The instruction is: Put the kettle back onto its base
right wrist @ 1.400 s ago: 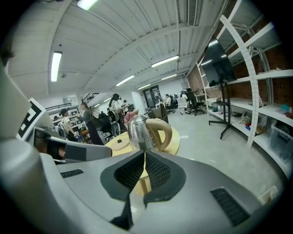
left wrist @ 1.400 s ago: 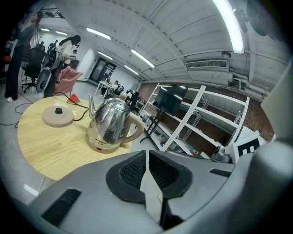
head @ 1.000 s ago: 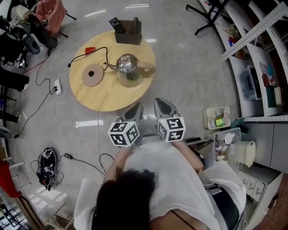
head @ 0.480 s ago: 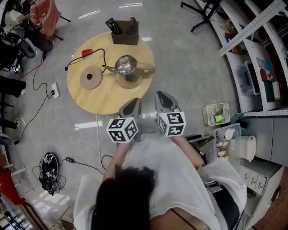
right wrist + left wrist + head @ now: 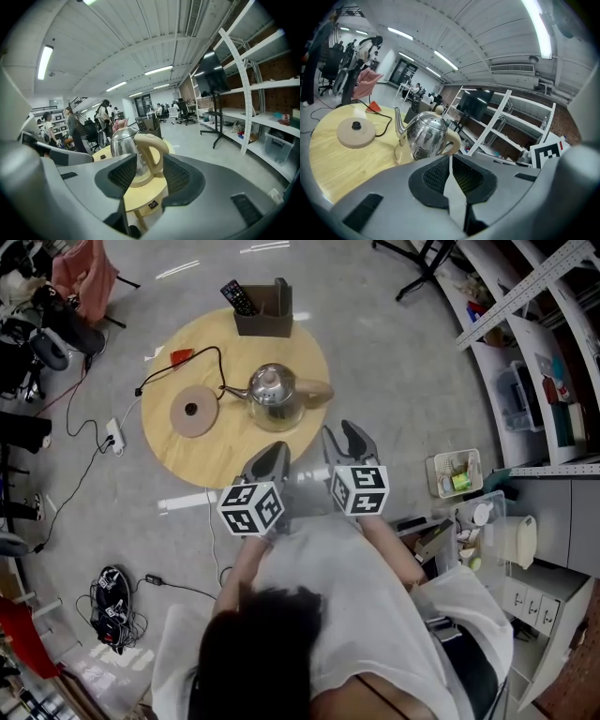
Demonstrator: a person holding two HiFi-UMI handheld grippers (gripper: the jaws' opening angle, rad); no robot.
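Head view first: the kettle (image 5: 275, 396) stands on the round bench (image 5: 225, 451), handle out at 3 o'clock, spout at 9 — and its base (image 5: 192, 410) lies bare just beyond that spout, apart from the pot. Both tools hover at 6 o'clock off the bench edge, left gripper (image 5: 275, 448) and right gripper (image 5: 343, 432), nothing held. Left gripper view: fingers (image 5: 436, 176) pressed together, empty, kettle ahead at 11 o'clock. Right gripper view: fingers (image 5: 180, 176) have just been opening and stand apart, the cream handle (image 5: 151, 149) lined up in the gap but far off, untouched. The danger, I'd say — a pinch low or off-centre on that curved handle lets the pot swing, a tilted landing misses the base's centre pin, and the black cord (image 5: 219, 352) at the base's 1 o'clock could snag and drag it.
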